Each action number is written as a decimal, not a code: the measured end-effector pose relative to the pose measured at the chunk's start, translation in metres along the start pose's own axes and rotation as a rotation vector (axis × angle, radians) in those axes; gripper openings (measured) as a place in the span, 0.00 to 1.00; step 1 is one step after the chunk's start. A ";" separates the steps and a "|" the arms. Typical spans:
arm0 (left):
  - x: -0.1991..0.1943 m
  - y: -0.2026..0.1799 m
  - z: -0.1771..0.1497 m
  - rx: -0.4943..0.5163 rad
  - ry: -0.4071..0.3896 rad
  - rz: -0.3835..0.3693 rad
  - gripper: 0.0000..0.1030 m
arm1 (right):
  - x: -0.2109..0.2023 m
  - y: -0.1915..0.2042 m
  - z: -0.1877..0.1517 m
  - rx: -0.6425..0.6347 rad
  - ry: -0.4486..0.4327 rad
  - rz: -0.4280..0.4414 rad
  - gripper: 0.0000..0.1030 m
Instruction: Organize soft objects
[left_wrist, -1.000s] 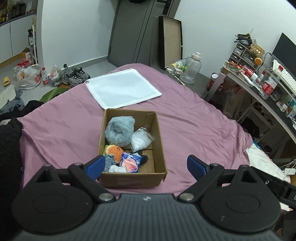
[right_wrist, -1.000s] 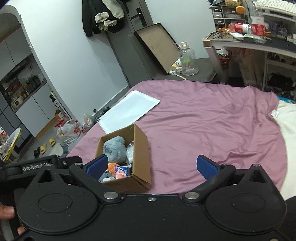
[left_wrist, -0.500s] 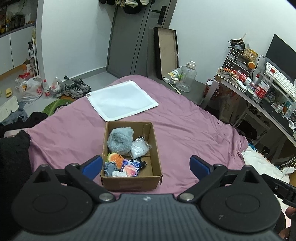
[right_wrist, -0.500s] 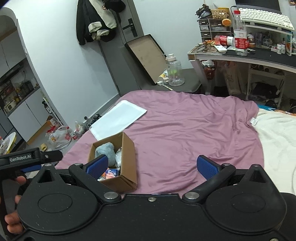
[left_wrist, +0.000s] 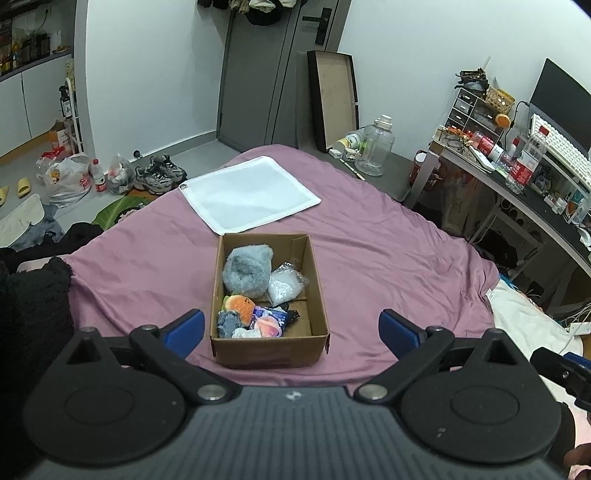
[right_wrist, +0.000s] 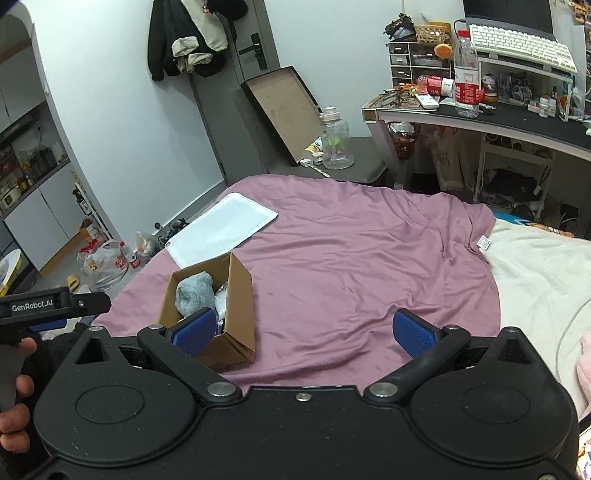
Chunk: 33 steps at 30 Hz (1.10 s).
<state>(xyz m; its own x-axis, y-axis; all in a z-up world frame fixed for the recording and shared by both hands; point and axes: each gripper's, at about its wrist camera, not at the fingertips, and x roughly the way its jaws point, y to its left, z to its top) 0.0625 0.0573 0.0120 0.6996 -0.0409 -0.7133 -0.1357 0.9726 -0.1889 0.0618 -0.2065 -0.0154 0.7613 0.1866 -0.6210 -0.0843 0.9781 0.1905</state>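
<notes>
The left gripper (left_wrist: 291, 330) and the right gripper (right_wrist: 306, 332) both have their blue fingers wide apart, holding nothing. The cardboard box (left_wrist: 271, 349) sits on the purple bedsheet (left_wrist: 388, 266), with a grey plush (left_wrist: 246, 270) inside at 11 o'clock. A white mesh bag (left_wrist: 251, 194) lies beyond at 12 o'clock.

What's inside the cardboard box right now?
The cardboard box holds a grey fluffy plush, a clear crinkly bag, an orange burger-like toy, a pink peach-like toy and small grey and white bits. Anything beneath them is covered.
</notes>
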 end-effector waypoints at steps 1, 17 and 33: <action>-0.001 0.000 -0.001 -0.001 0.000 0.000 0.97 | 0.000 0.001 -0.001 -0.007 -0.001 -0.002 1.00; 0.006 -0.004 -0.009 0.024 0.014 0.022 0.97 | 0.010 -0.002 -0.009 -0.037 0.027 0.031 1.00; 0.009 -0.009 -0.011 0.056 0.019 0.043 0.97 | 0.014 -0.006 -0.010 -0.018 0.040 0.032 1.00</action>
<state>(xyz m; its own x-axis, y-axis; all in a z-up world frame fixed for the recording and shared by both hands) 0.0622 0.0457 -0.0002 0.6803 -0.0025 -0.7330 -0.1254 0.9849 -0.1197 0.0665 -0.2091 -0.0325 0.7316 0.2209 -0.6449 -0.1202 0.9730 0.1969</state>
